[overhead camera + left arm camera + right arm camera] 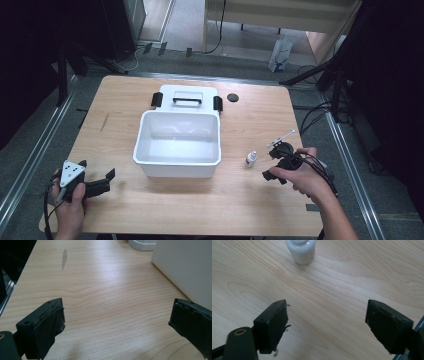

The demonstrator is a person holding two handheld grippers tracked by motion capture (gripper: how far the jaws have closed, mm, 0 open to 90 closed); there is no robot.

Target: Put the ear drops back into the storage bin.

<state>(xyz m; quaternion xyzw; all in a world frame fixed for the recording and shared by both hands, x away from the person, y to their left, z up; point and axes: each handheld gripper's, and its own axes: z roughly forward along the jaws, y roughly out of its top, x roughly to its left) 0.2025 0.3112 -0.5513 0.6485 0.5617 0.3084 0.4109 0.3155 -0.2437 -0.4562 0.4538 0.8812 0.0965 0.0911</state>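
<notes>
White small bottle [251,159] stands just left of the right gripper [278,165], jaws apart and empty; left gripper [100,184] also gapes.

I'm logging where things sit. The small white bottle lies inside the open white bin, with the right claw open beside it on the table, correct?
Not quite. The small white bottle stands on the table, outside the open white bin, as the high view shows. The right claw is indeed open beside it.

Black claws are seen: the left claw [100,184] topped by a grey three-cornered plate [71,172], the right claw [274,163] trailed by black cables [320,170].
</notes>
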